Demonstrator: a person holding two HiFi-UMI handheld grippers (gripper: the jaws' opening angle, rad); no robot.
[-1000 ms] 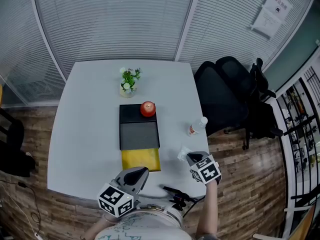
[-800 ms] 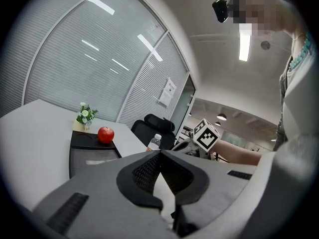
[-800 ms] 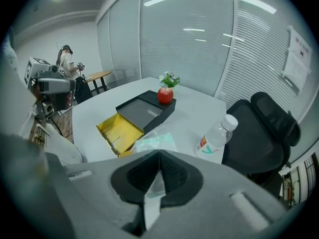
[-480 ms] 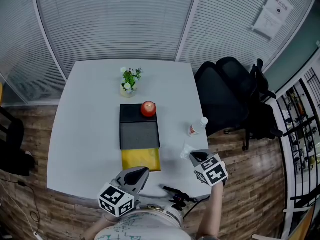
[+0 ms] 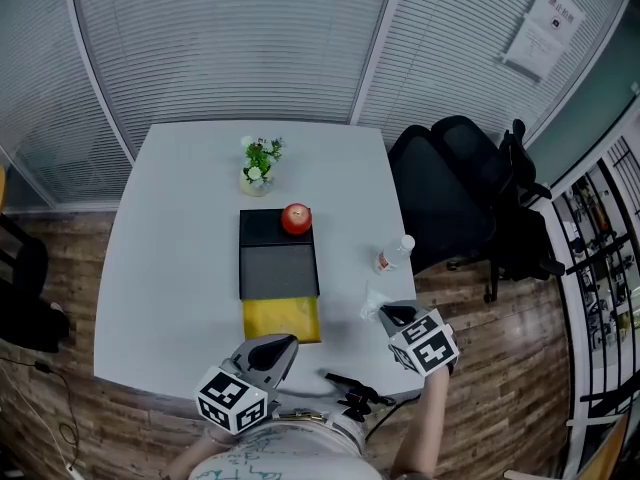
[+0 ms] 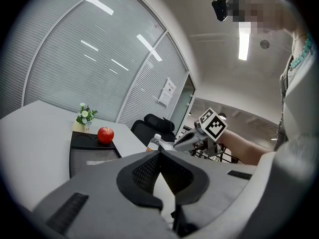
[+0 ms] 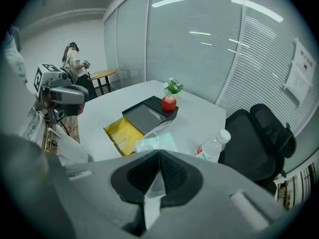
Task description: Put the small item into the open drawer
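Observation:
A small clear plastic packet (image 5: pixel 372 301) with a pale teal insert hangs just above the table's right front. My right gripper (image 5: pixel 385 314) is shut on the packet (image 7: pixel 155 142), pinching its near edge. Left of it, the yellow open drawer (image 5: pixel 281 319) sticks out from the front of a black drawer box (image 5: pixel 278 258); the drawer (image 7: pixel 121 132) looks empty. My left gripper (image 5: pixel 287 343) hovers at the table's front edge just below the drawer, jaws together with nothing between them (image 6: pixel 159 152).
A red apple (image 5: pixel 296 218) sits on the box's far end, and a small potted plant (image 5: pixel 259 164) stands behind it. A water bottle (image 5: pixel 395 253) lies near the table's right edge. A black office chair (image 5: pixel 455 193) stands to the right of the table.
My right gripper has shifted slightly right and toward me, with the packet still in its jaws. The left gripper has not moved.

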